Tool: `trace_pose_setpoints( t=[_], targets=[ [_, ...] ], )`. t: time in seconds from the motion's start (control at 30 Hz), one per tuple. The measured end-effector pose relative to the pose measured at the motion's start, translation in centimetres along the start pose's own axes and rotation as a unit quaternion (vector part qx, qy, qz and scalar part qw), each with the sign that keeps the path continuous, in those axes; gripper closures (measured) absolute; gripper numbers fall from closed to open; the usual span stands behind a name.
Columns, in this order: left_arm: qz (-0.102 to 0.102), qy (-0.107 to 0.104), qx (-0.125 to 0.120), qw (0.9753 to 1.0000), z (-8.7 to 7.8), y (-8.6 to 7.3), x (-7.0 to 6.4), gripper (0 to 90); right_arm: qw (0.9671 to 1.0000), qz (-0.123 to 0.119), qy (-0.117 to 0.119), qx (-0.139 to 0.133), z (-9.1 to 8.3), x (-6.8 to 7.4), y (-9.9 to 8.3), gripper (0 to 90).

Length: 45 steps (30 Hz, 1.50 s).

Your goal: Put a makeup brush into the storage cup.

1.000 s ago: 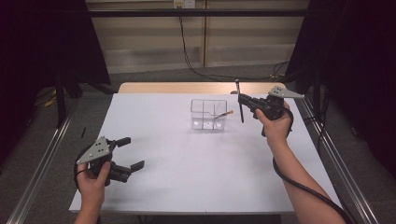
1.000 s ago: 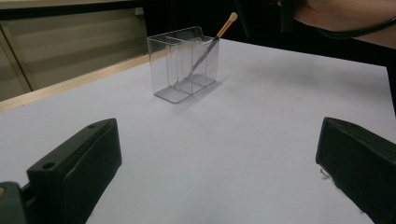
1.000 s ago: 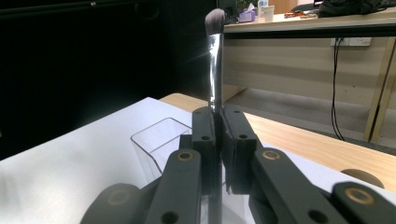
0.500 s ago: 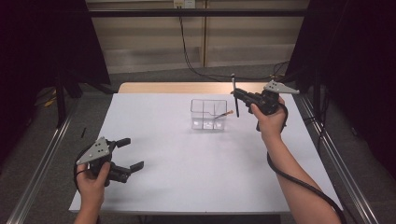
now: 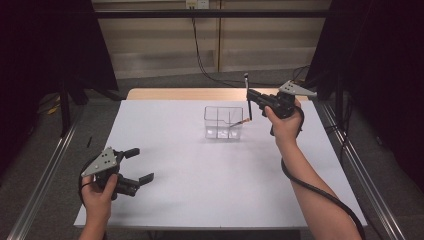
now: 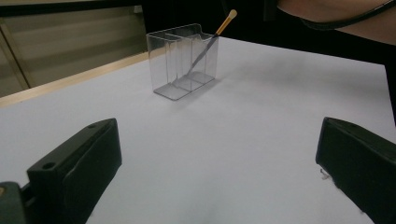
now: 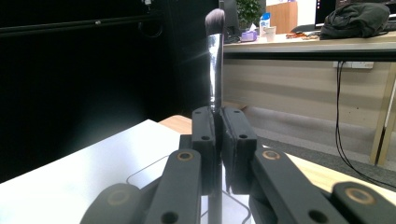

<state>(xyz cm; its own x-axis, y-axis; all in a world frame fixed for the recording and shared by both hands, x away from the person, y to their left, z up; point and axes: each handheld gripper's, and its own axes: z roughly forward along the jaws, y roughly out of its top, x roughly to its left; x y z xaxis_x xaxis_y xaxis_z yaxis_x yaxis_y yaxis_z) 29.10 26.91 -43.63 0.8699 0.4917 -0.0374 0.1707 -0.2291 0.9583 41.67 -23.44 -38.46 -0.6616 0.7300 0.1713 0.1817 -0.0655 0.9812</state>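
The right tool [image 5: 251, 96] is clamped on a slim black-handled makeup brush with a silver ferrule and dark bristles [image 5: 247, 97], held in the air above the far right part of the white surface [image 5: 210, 170], just to the right of a clear plastic organiser box with several compartments [image 5: 223, 122]. The brush stands close to upright, its long axis running nearly straight up and down. In the right gripper view the bristle tuft [image 7: 215, 21] points up, well above the closed jaws, the shiny ferrule sits just over the pads, and the dark handle runs down between them and out below. In the high view the upper end of the brush rises above the tool and the lower end reaches down to about the level of the box's right rim; whether it touches that rim cannot be told. A second thin brush with a pale tan tip [image 5: 240, 122] already leans inside the box, in its right-hand compartment as the high view shows it; its long axis is tilted, with the tan end [image 6: 228, 18] poking up and out over the rim and the lower end down near the box floor. The left tool [image 5: 135, 165] rests near the front left corner of the surface, well apart from the box, its jaws spread wide and holding nothing.
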Motion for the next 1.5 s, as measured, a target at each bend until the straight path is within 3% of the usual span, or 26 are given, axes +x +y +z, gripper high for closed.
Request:
trace_pose_setpoints(
  t=[0.8, 1.5],
  targets=[
    [0.001, 0.002, 0.001, 1.0000, -0.2, -0.1, -0.1, 0.3, 1.0000, -0.002, -0.004, -0.008, 1.5, -0.1, 0.3, 84.4],
    [0.000, 0.001, 0.000, 1.0000, -0.3, -0.2, -0.1, 0.3, 0.9998, -0.008, 0.012, -0.013, 2.8, 0.2, -0.3, 84.4]
  ],
)
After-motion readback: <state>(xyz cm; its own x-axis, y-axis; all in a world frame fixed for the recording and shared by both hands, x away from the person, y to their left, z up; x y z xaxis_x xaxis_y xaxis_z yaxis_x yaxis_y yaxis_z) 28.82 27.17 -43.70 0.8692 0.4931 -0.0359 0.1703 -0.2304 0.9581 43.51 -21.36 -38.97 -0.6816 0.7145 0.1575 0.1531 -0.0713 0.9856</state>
